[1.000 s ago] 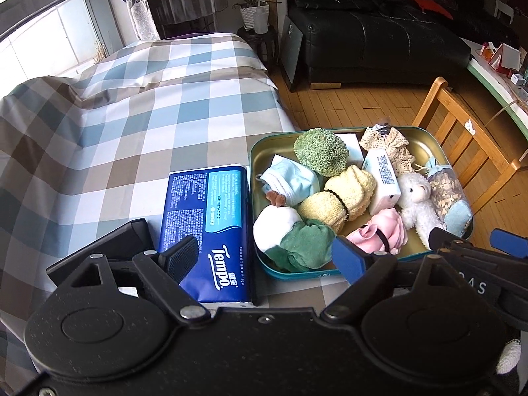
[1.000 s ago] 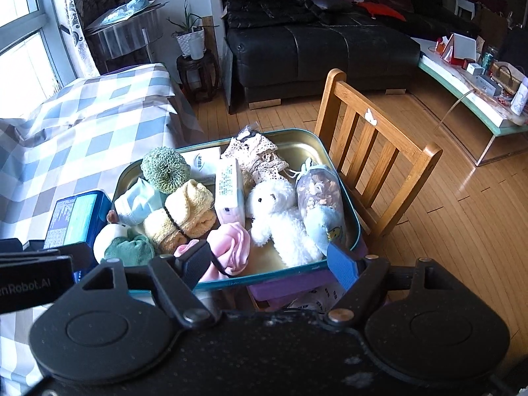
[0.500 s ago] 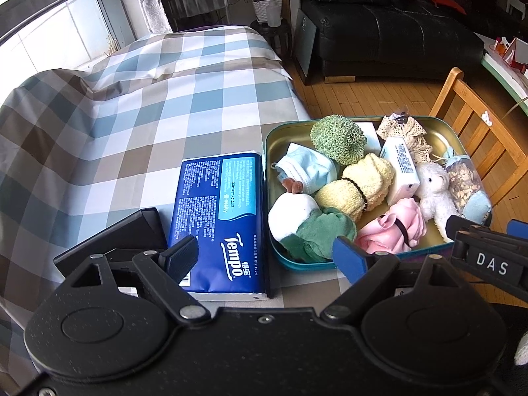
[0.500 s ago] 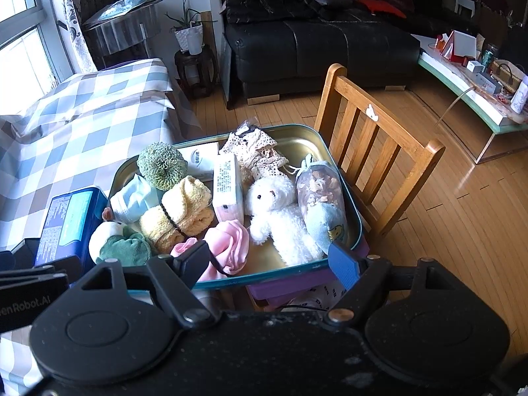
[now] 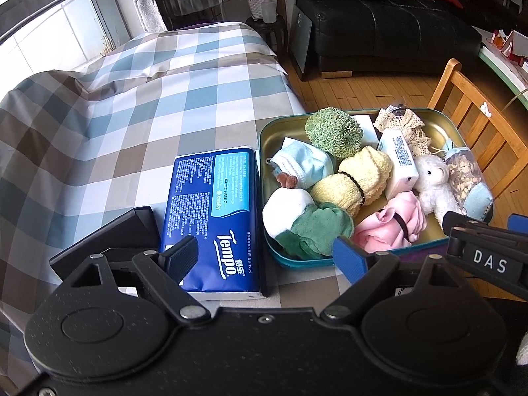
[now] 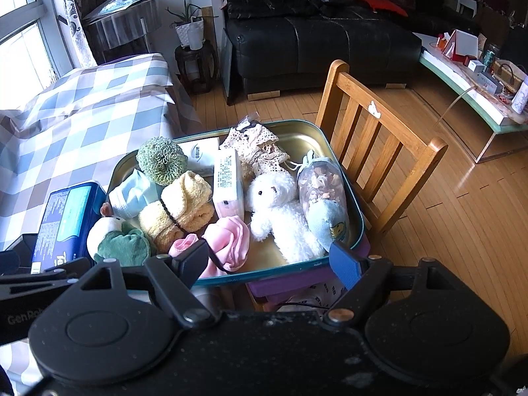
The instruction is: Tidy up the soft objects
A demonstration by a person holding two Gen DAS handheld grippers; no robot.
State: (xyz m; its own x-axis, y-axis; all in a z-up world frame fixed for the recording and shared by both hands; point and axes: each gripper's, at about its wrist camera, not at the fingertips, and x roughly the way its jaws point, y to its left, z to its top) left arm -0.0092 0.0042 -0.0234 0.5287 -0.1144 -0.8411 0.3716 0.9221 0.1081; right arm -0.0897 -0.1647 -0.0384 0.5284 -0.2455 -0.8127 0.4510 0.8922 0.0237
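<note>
A teal metal tray (image 5: pixel 269 132) (image 6: pixel 343 165) holds several soft things: a green ruffled ball (image 5: pixel 333 132), a light blue cloth (image 5: pixel 303 163), a yellow rolled towel (image 5: pixel 354 178), a white and green plush (image 5: pixel 297 217), a pink cloth (image 5: pixel 392 221), a white lamb toy (image 6: pixel 277 208), a tissue pack (image 6: pixel 227 181) and a sachet bag (image 6: pixel 321 194). A blue Tempo tissue pack (image 5: pixel 214 211) lies left of the tray. My left gripper (image 5: pixel 264 254) is open and empty above the near edge. My right gripper (image 6: pixel 269 260) is open and empty at the tray's front rim.
The tray sits at the right edge of a checked tablecloth (image 5: pixel 132 99). A black box (image 5: pixel 115 234) lies left of the tissue pack. A wooden chair (image 6: pixel 379 138) stands right of the tray. A black sofa (image 6: pixel 313 43) is behind; a purple item (image 6: pixel 297 283) sits under the tray's front.
Both grippers have drawn back and to the left a little, so the tray sits further right in the left wrist view. Nothing was taken hold of.
</note>
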